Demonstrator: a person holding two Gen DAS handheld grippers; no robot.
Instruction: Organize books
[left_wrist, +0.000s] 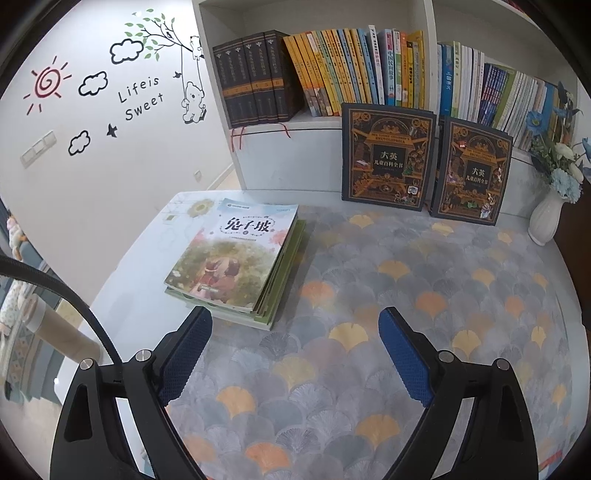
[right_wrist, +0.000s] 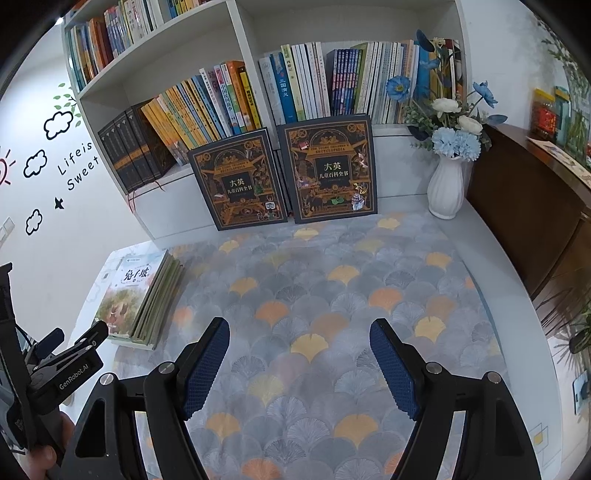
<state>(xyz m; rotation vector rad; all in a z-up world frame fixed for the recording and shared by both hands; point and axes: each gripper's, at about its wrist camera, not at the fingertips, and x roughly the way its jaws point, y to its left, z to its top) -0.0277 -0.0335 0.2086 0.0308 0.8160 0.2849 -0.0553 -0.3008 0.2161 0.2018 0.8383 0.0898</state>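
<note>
table (right_wrist: 491, 236): mat (right_wrist: 332, 295) on top | stack of books (left_wrist: 236, 258): flat at left edge of mat | two large books (right_wrist: 288, 173): upright side by side at back, leaning on shelf (right_wrist: 166, 74) | vase (right_wrist: 445, 188): right of them | cabinet (right_wrist: 535, 221): right of table
</note>
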